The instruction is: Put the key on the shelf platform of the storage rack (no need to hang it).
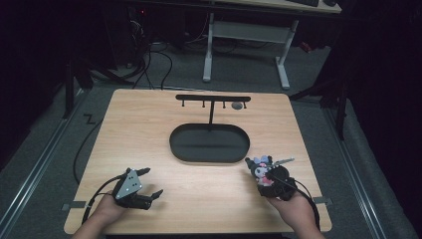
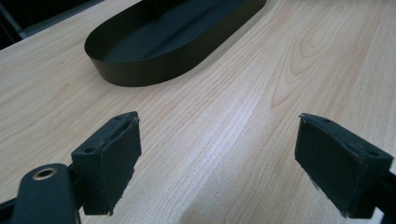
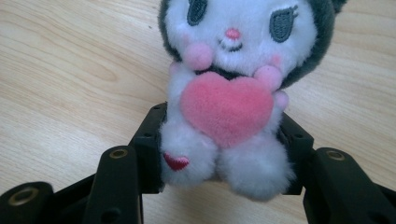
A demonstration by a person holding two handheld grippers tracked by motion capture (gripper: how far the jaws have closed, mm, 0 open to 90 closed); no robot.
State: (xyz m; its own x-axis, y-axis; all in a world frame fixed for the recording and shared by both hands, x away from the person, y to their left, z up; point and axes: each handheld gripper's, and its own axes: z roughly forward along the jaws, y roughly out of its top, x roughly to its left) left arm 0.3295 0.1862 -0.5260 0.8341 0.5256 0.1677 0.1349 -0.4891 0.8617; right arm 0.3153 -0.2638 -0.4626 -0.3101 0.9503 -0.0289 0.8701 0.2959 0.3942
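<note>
At lower right of the high view, your right gripper [image 1: 271,175] is clamped on the plush [image 1: 262,169] just above the table [image 1: 149,129]; lift it level toward the rack [image 1: 213,98], left gripper [image 1: 149,184] apart, idle

Light wood tabletop [image 1: 149,129], grain visible. On it directly: black oval tray [image 1: 185,149] near centre, with a black T-shaped hook stand [image 1: 212,99] rising at the tray's far side. Small grey round thing [image 1: 237,105] beside the stand, too small to tell.
</note>
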